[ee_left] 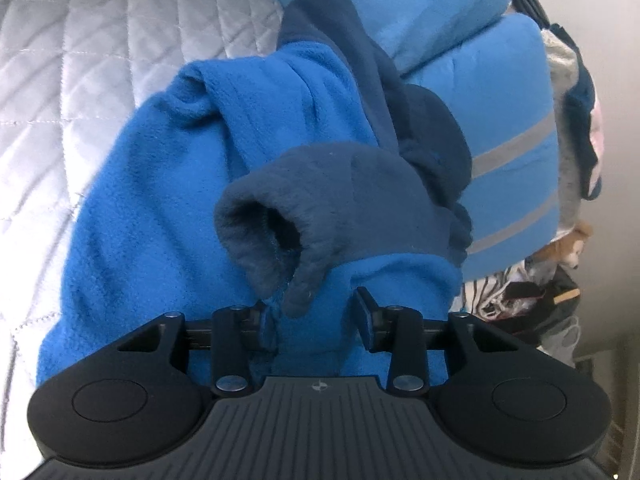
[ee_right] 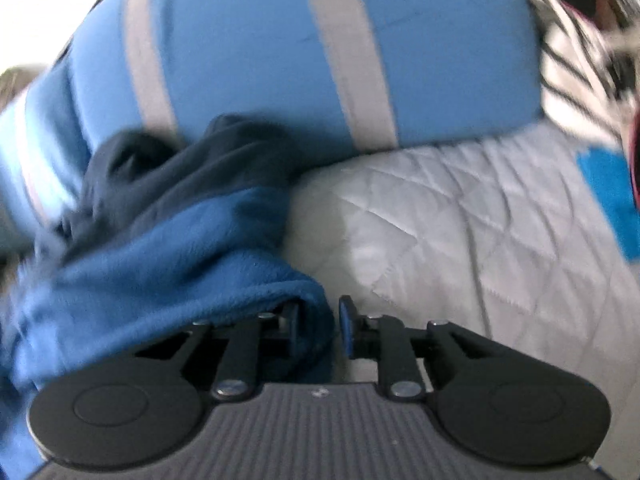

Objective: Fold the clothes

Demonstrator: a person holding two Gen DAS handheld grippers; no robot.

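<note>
Left gripper [ee_left: 316,312]: jaws partly apart with a bunched fold of the blue fleece [ee_left: 168,184] between them; the left pad is buried in the cloth, the right pad looks clear of it, so a firm clamp cannot be confirmed. A navy cuff [ee_left: 280,216] droops over the jaws. Right gripper [ee_right: 320,328]: jaws narrowed onto the fleece edge [ee_right: 160,280]; that view is blurred. The fleece lies on the white quilt [ee_left: 80,80], against a rolled blue blanket [ee_left: 480,80] with grey stripes.
</note>
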